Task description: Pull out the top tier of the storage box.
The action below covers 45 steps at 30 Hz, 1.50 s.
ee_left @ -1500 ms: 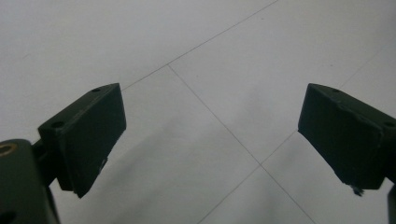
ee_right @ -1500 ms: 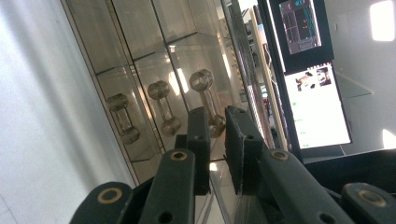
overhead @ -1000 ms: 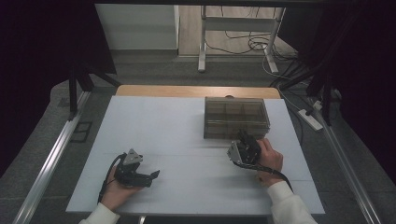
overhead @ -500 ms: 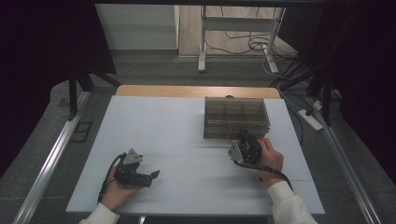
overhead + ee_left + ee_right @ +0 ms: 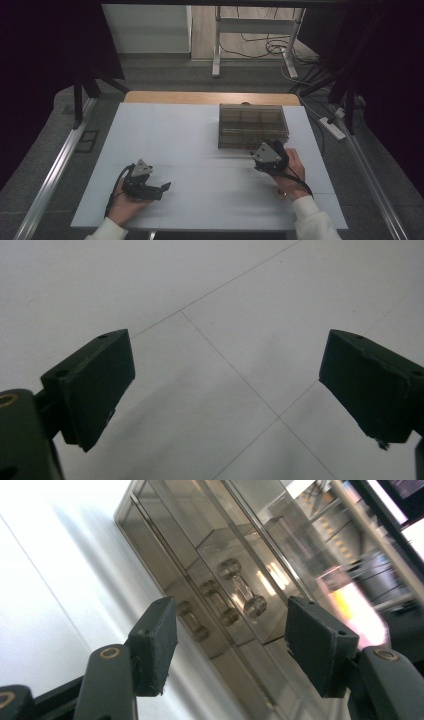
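Note:
A smoky see-through compartment box [image 5: 252, 126] with its lid down stands on the white table [image 5: 190, 140], right of centre. My right gripper [image 5: 258, 150] is held just in front of the box's near edge. Its jaws have just been opening and nothing is between them. In the right gripper view the right gripper [image 5: 232, 640] is open and faces the box [image 5: 200, 545], where small clear dumbbell-shaped knobs [image 5: 242, 587] show on the front. My left gripper [image 5: 161, 190] rests low at the near left. It is open over bare table, as the left gripper view shows [image 5: 225, 385].
A wooden strip [image 5: 210, 97] runs along the table's far edge. Metal rails [image 5: 55, 170] flank the table on both sides. A power strip [image 5: 332, 127] and cables lie on the floor at the right, and a metal stand [image 5: 217, 45] is behind.
The right hand with its gripper has shifted slightly at the box's front edge. The left hand has stayed where it was.

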Tool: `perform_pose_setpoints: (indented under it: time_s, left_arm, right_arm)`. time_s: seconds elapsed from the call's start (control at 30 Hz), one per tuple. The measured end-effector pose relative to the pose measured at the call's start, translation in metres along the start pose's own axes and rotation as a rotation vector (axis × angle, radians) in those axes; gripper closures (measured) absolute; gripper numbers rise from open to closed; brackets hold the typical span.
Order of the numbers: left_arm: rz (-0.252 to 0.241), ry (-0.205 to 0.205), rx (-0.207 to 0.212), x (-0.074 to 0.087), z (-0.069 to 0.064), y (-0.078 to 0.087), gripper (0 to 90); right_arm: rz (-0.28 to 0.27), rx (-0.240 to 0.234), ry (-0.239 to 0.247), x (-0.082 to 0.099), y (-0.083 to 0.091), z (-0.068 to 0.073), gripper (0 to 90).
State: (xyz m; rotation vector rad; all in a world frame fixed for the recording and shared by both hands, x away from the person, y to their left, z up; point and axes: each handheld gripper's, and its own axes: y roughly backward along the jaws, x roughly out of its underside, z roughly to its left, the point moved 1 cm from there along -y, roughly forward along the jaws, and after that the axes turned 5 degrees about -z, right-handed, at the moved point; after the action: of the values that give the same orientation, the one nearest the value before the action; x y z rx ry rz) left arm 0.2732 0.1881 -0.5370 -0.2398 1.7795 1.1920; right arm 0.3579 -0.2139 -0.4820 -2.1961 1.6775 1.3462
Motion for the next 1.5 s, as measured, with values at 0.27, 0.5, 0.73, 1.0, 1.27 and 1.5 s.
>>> perform_pose_setpoints:
  time_s: [0.27, 0.5, 0.73, 1.0, 1.27, 1.5]
  left_arm:
    - [-0.011, 0.005, 0.008, -0.001, 0.0, 0.0, 7.0]
    - [-0.035, 0.003, 0.028, -0.002, -0.001, 0.002, 7.0]
    - [-0.029, -0.006, 0.026, -0.003, -0.002, 0.001, 7.0]
    - [-0.028, 0.001, 0.02, -0.003, -0.001, -0.001, 7.1]
    - [-0.034, 0.003, 0.02, -0.007, -0.001, -0.001, 7.2]
    - [-0.058, 0.002, 0.015, -0.017, -0.002, -0.002, 7.4]
  right_arm:
    - [-0.022, -0.101, -0.158, 0.004, 0.006, -0.005, 34.4]
    - [-0.016, -0.169, -0.281, 0.015, 0.016, -0.008, 30.7]
    - [-0.018, -0.187, -0.342, 0.024, 0.022, -0.012, 30.2]
    - [-0.022, -0.206, -0.399, 0.034, 0.028, -0.014, 29.1]
    - [-0.035, -0.198, -0.434, 0.044, 0.039, -0.018, 29.2]
    - [-0.037, -0.172, -0.451, 0.05, 0.045, -0.027, 29.6]
